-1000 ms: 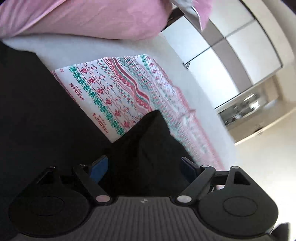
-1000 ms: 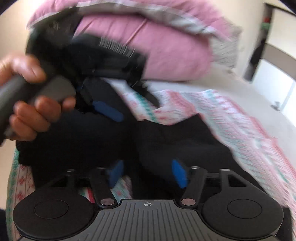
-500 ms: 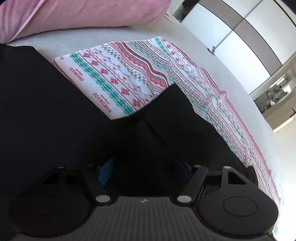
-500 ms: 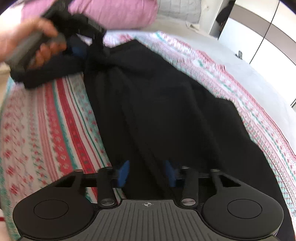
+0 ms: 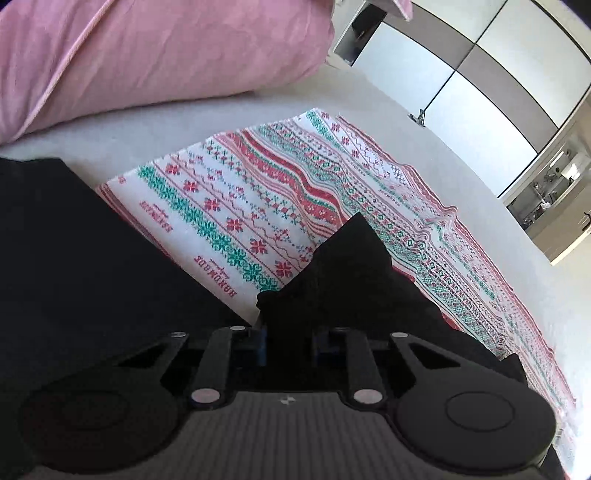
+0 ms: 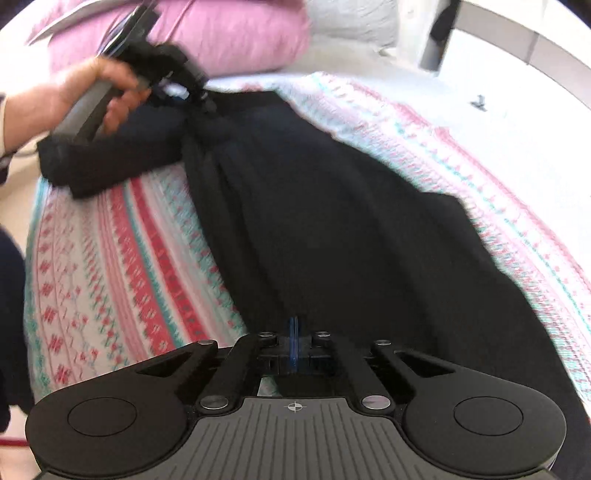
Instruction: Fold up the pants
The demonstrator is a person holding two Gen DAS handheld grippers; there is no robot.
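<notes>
Black pants [image 6: 332,206] lie stretched across a patterned red, green and white blanket [image 6: 122,258] on a bed. My right gripper [image 6: 293,332] is shut on the near end of the pants. My left gripper [image 5: 288,332] is shut on a bunched fold of the pants [image 5: 351,273] at their far end. It also shows in the right wrist view [image 6: 199,99], held by a hand [image 6: 85,88], with the cloth gathered under it. A second part of the black cloth [image 5: 74,266] lies to the left of the left gripper.
A pink pillow [image 5: 155,55] lies at the head of the bed, also in the right wrist view [image 6: 229,33]. White wardrobe doors [image 5: 461,74] stand beyond the bed's far side. The bare white sheet [image 5: 461,177] borders the blanket.
Both grippers have closed on the pants. The right gripper has pulled back from the left one, and the pants are now drawn out long between them.
</notes>
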